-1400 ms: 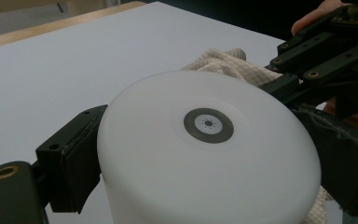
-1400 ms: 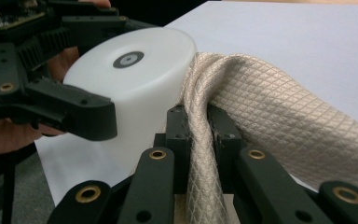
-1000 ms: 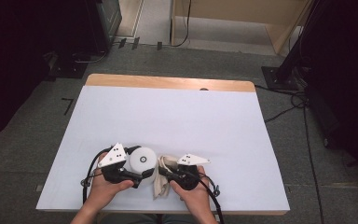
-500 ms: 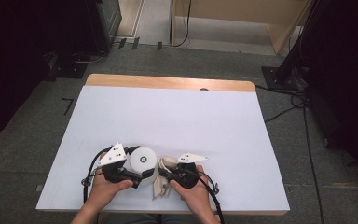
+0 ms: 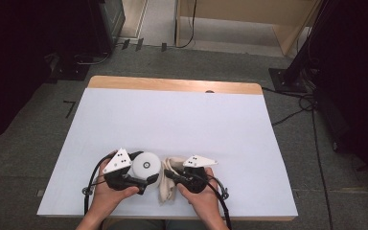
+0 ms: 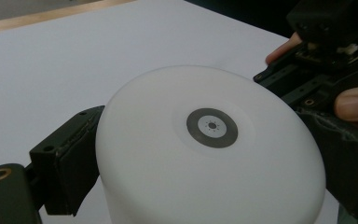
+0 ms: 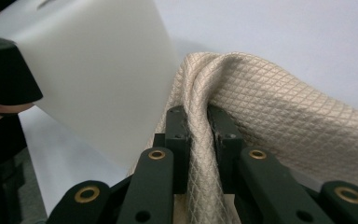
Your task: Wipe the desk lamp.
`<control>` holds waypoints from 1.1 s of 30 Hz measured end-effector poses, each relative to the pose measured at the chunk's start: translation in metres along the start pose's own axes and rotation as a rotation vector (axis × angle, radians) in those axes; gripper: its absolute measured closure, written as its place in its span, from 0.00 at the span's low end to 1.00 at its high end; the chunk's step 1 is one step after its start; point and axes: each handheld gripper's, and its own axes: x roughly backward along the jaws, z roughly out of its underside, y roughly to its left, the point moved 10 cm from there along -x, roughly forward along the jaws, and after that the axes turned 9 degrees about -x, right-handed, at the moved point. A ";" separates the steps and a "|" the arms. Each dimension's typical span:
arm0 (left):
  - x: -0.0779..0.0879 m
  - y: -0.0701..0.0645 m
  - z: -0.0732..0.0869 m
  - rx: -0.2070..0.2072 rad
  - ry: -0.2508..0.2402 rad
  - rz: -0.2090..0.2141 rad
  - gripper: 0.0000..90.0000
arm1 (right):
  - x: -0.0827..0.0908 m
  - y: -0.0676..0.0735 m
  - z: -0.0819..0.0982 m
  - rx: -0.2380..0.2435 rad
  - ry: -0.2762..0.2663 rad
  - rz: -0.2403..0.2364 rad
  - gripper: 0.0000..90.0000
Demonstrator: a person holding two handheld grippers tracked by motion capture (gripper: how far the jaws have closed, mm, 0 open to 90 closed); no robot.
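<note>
the white cup (image 5: 146,166) sits near the desk's (image 5: 182,120) front edge, left of the middle, upside down so its flat base with a small grey ring faces up. the left gripper (image 5: 146,181) has its jaws clamped on the cup's sides; in the left gripper view the cup (image 6: 209,154) sits between the two black pads (image 6: 72,163), one pressed on each flank. just beside the cup, on its right, lies a beige cloth (image 5: 169,184) with a quilted diamond weave, bunched and trailing toward the front edge. the right gripper (image 5: 168,174) has its jaws squeezed together on a fold of that cloth; in the right gripper view the cloth (image 7: 261,102) rises in a ridge between the pads, close against the cup's wall (image 7: 93,79). the two grippers point at each other, nearly meeting. a hand (image 5: 106,194) holds each from below.
</note>
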 end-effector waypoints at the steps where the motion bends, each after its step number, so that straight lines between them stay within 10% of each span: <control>1: 0.000 -0.001 0.000 0.003 0.009 -0.016 0.06 | 0.003 -0.001 -0.002 0.001 -0.008 0.005 0.90; 18: 0.006 -0.007 -0.006 0.097 0.031 -0.149 0.08 | 0.035 -0.016 -0.018 -0.014 -0.073 0.051 0.89; 33: 0.011 -0.014 0.006 0.050 0.046 -0.244 0.08 | 0.023 -0.015 -0.003 0.007 -0.030 0.047 0.89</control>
